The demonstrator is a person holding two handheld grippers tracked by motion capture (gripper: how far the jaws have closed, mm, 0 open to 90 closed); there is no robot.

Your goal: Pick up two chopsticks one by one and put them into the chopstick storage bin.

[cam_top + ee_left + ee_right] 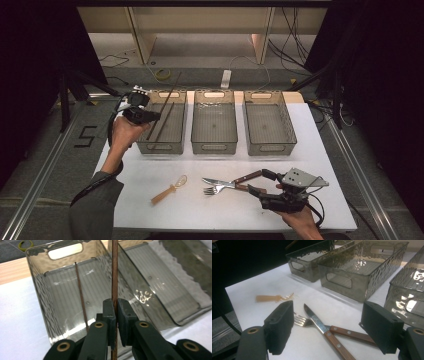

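Observation:
My left gripper [150, 116] [116, 306] is over the left grey bin [161, 148] [40, 287], shut on a dark brown chopstick [170, 92] [114, 277] that slants up and away above the bin. A second chopstick [165, 119] [81, 297] lies inside that bin. At the near right of the table, my right gripper [260, 182] [327, 315] is open, its jaws either side of a wooden-handled knife [235, 181] [319, 325] crossed over a fork [212, 190] [300, 321], touching neither.
A middle bin [214, 148] [352, 277] and a right bin [270, 149] [412, 290] stand beside the left one on the white table [150, 175]. A tan plastic fork [170, 189] [273, 298] lies left of the cutlery. Cables run over the floor behind the table.

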